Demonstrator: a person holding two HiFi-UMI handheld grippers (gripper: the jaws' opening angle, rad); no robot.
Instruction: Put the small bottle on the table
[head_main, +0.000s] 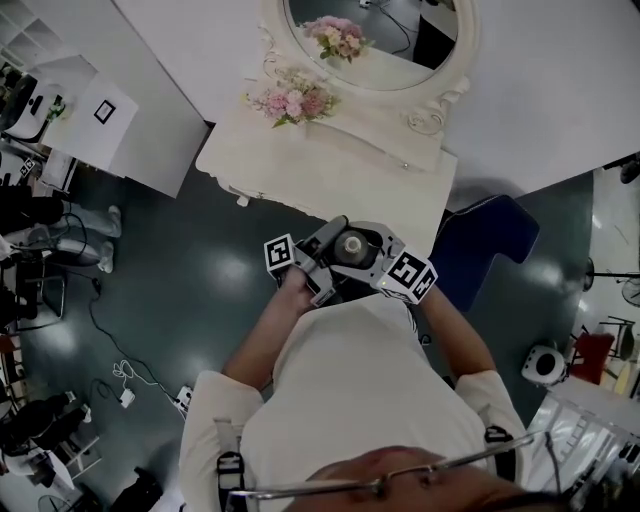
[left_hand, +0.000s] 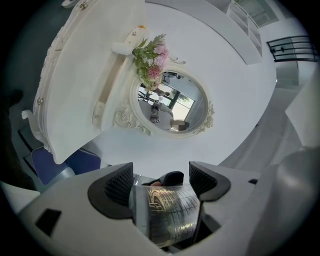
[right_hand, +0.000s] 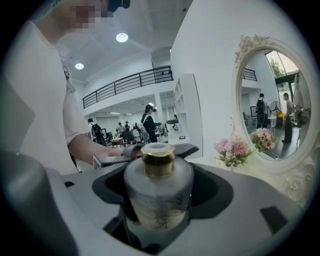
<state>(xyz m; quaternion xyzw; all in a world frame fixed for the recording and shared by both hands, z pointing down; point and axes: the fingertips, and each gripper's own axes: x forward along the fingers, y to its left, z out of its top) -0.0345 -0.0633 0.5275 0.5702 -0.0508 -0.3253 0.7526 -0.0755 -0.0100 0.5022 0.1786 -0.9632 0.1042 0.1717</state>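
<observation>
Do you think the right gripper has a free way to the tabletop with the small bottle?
Probably yes: the tabletop close by the right gripper is bare, flowers well aside, though the left gripper also clamps the small bottle.

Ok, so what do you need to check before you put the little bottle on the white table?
1. Jaws of the right gripper grip the small bottle: ok.
2. Jaws of the left gripper grip it too: ok.
3. Its gold cap is on: ok.
4. Bare spot on the table, away from the flowers: ok.
5. Bottle above the tabletop: cannot tell.
</observation>
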